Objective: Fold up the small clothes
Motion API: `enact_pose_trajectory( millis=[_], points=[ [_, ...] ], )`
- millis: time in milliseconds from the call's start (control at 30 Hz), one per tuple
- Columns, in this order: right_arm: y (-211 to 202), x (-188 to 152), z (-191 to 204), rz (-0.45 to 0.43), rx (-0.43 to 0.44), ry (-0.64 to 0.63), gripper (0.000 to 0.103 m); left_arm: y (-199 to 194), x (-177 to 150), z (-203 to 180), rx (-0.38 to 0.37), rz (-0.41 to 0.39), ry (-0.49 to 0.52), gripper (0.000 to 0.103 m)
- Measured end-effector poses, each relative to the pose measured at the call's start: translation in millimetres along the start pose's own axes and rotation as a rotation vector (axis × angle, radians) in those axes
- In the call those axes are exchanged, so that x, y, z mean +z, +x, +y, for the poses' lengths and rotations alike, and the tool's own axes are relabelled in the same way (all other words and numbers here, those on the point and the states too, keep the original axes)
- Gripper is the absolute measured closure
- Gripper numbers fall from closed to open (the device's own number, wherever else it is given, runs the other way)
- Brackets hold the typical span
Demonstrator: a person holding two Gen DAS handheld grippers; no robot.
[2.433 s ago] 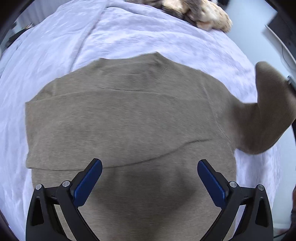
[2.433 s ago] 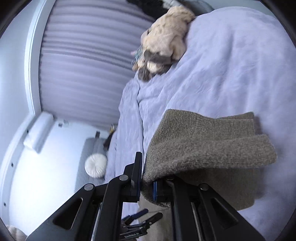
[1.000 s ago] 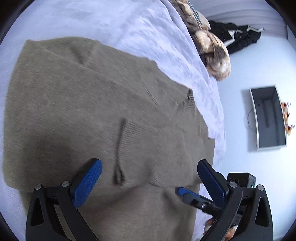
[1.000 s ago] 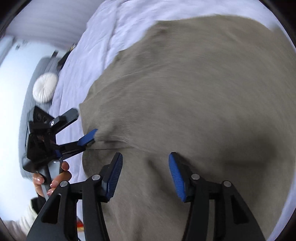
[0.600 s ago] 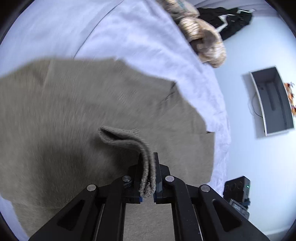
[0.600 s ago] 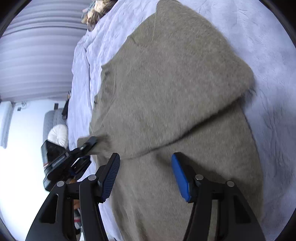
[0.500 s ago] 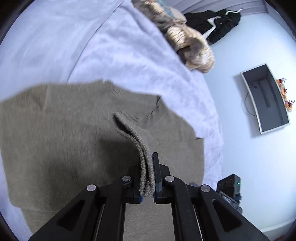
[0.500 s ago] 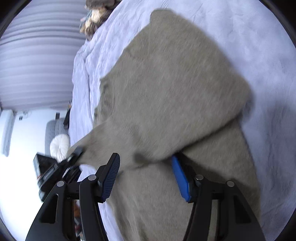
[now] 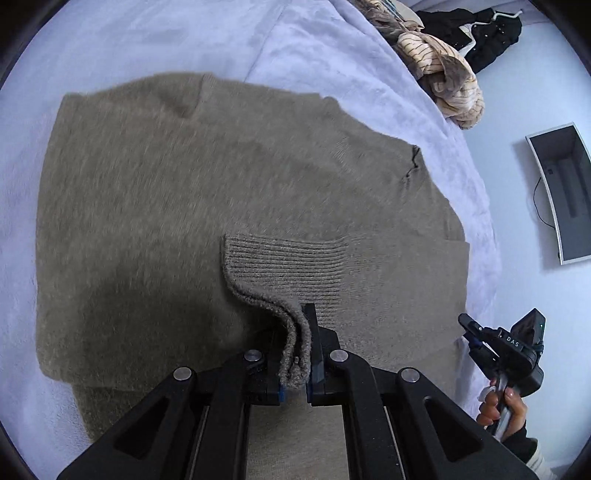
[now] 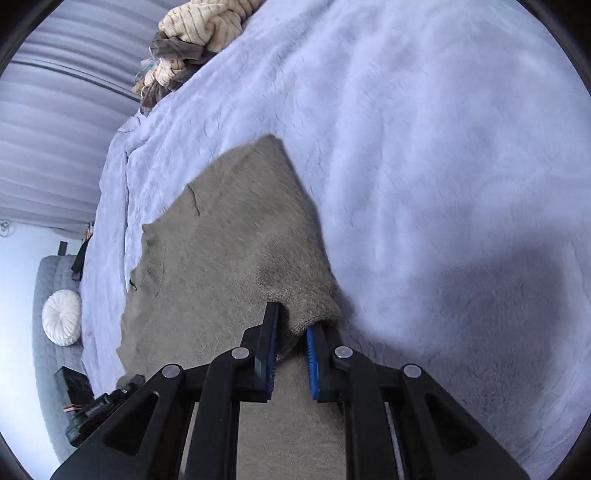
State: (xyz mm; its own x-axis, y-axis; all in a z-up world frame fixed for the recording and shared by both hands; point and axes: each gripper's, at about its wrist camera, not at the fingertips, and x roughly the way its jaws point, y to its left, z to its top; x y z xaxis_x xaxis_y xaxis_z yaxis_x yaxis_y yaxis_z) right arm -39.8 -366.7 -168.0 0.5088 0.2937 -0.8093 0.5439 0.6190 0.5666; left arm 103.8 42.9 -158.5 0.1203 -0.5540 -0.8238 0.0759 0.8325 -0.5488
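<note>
while the left gripper (image 9: 295,363) stands clamped on a ribbed cuff (image 9: 288,266) at the bottom centre of its frame, the sweater (image 9: 184,192) spreads up and away from it over the lilac blanket (image 9: 314,48). the right gripper (image 10: 290,354), its jaws just closing, pinches a fold of the sweater's edge at the lower middle of its own view. the garment's long axis runs up-left from those jaws. a heap of clothes (image 10: 192,33) lies farthest off, upper left.

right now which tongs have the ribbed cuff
The left tongs: shut on the ribbed cuff of the sweater. The right tongs have just been closing on its plain folded edge.
</note>
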Motion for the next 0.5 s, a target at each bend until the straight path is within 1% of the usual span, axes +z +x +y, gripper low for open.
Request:
enact_pose_trajectory(
  millis=[33, 67, 133, 200, 267, 367, 400, 467, 500],
  points=[
    [0, -2, -5, 0.010, 0.011, 0.019, 0.092, 0, -2, 3, -0.010, -0.009, -0.010, 0.096],
    [-1, -5, -12, 0.015, 0.027, 0.042, 0.092, 0, -2, 4, -0.015, -0.012, -0.020, 0.096],
    [1, -7, -19, 0.020, 0.046, 0.070, 0.092, -3, 2, -2, 0.011, -0.014, 0.002, 0.096],
    [3, -6, -14, 0.021, 0.026, 0.052, 0.092, -10, 5, -11, 0.069, -0.035, 0.057, 0.096],
    [4, -4, -4, 0.025, -0.009, 0.013, 0.092, -15, 9, -13, 0.101, -0.049, 0.081, 0.096],
    [4, -7, -2, 0.025, -0.029, -0.002, 0.092, -17, 14, -8, 0.137, -0.039, 0.066, 0.096],
    [4, -8, -3, 0.025, -0.029, 0.004, 0.092, -17, 13, -5, 0.149, -0.033, 0.062, 0.090],
    [4, -11, -6, 0.025, -0.036, 0.012, 0.092, -18, 11, -4, 0.173, -0.035, 0.069, 0.089],
    [3, -12, -7, 0.025, -0.049, 0.009, 0.090, -21, 9, -5, 0.199, -0.036, 0.082, 0.089]
  ],
)
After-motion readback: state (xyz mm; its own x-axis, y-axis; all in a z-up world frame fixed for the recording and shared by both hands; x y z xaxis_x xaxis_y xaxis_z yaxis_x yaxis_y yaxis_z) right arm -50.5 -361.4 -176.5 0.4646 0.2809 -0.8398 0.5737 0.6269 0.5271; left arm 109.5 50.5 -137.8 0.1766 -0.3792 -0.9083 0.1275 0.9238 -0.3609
